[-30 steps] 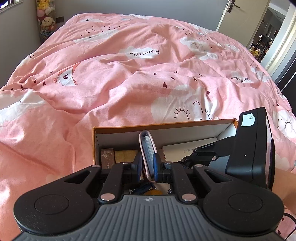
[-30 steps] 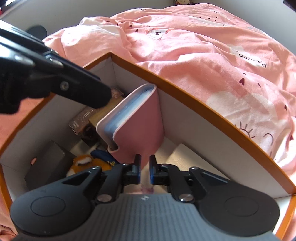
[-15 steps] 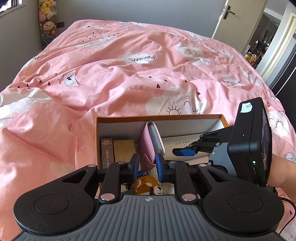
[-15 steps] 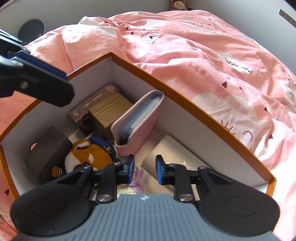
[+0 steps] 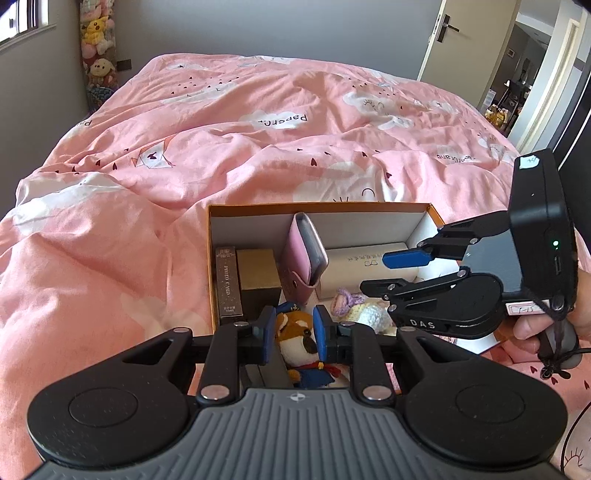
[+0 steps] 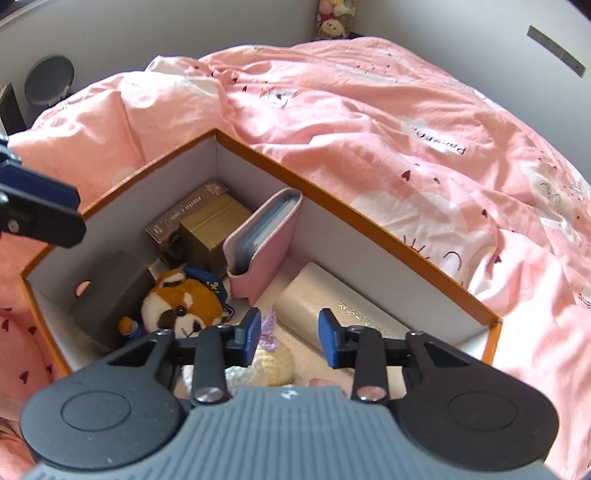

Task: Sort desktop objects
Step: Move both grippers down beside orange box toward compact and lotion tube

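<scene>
A bed with a pink quilt (image 5: 258,147) filled the room. Behind it stood a grey wall (image 5: 258,26), with a window (image 5: 26,18) on the left and an open door (image 5: 443,40) on the right.

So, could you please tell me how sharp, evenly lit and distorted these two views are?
Left wrist view: sharp, sunlit bedspread, doorway bright, edges bowed. Right wrist view: softer, hazy toward the corners, box rim curved by fisheye.

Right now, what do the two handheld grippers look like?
Both are black with ribbed grey housings and blue finger pads. The right gripper carries white "DAS" lettering, a boxy black module with a green light and white sticker, and a dark cord. The left gripper looks the same.
</scene>
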### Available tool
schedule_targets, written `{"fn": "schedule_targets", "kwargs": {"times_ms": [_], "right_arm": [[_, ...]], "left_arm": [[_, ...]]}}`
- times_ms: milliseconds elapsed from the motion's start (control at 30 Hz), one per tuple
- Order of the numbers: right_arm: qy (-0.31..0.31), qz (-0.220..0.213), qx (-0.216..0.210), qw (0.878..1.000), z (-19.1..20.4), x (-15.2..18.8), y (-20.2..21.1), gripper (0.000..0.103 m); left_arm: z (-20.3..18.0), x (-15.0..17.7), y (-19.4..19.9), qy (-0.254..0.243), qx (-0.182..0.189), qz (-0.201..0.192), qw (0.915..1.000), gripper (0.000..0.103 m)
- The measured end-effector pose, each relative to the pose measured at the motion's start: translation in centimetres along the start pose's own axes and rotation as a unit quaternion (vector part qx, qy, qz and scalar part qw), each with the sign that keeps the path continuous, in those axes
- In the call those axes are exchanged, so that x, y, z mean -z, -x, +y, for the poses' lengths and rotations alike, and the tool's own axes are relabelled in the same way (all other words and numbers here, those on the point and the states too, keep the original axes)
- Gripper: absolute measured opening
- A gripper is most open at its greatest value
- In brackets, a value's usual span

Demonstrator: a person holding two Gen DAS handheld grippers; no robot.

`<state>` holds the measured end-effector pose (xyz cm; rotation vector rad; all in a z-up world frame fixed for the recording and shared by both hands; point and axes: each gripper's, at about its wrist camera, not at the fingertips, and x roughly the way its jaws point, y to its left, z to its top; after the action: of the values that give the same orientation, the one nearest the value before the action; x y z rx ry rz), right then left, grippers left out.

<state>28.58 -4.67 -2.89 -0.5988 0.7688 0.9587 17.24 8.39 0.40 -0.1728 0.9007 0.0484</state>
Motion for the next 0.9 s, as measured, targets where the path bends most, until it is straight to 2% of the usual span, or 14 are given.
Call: {"fn": "schedule_targets", "kwargs": {"times_ms": [267, 433, 633, 900], "right_arm": [[-0.031, -0.057, 0.028, 0.998, 1.5, 3.0, 6.8, 0.043], [-0.059, -0.067, 0.018, 0.996, 2.7, 6.2, 10.0, 0.044], [-0.089, -0.025, -0.018, 0.996, 5.4, 11.2, 11.1, 0.044], [-0.118, 0.058, -0.037, 0.991, 8.6, 17.0, 10.2, 0.043]], "left_arm": [[-2.3, 3.0, 2.8, -0.033, 0.011, -0.026, 0.9991, 0.025], [-3.3, 5.4, 3.2, -0.040, 0.044, -0.010, 0.9982, 0.025], [-4.2, 10.1, 0.5, -0.022, 0.081, 0.060, 0.9947, 0.025], [-5.9, 15.1, -1.4, -0.045, 0.100, 0.132, 0.9852, 0.025]]}}
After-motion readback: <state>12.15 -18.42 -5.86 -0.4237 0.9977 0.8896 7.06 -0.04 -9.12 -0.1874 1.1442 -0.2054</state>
